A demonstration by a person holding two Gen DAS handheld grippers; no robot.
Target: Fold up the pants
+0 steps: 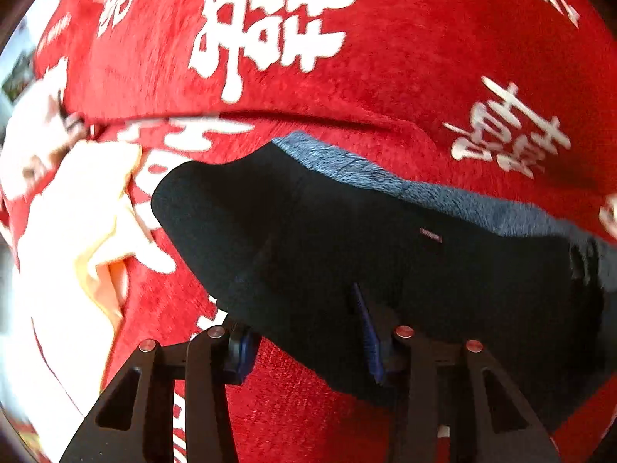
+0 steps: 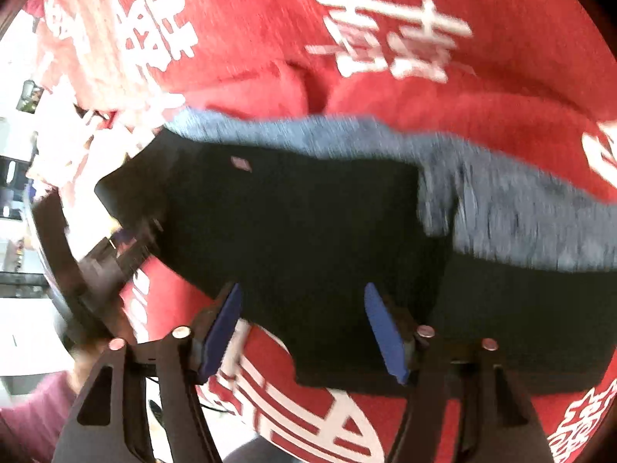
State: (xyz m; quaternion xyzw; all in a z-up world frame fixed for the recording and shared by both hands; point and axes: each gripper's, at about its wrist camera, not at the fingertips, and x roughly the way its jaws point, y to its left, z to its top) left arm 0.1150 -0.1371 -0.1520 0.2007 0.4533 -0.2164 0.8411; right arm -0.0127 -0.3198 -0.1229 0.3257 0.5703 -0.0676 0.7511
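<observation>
Left claw [image 1: 297,310] clamped on black pants [image 1: 347,231], right claw [image 2: 301,289] wide over them, red blanket [image 1: 385,77] beneath.

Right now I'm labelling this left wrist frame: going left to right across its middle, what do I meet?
Pale yellow crumpled cloth → black folded pants → grey fleecy lining strip along the pants' edge, all lying on the red blanket with white characters.

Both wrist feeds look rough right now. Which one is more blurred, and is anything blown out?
Right wrist view: heavier motion smear, streaking the grey lining of the black pants and the red blanket; left edge blown out white. Left wrist view: sharper at the centre, where the pants' small label shows, blur toward the rim; the pale cloth at left is overexposed. Both views bend straight lines.
</observation>
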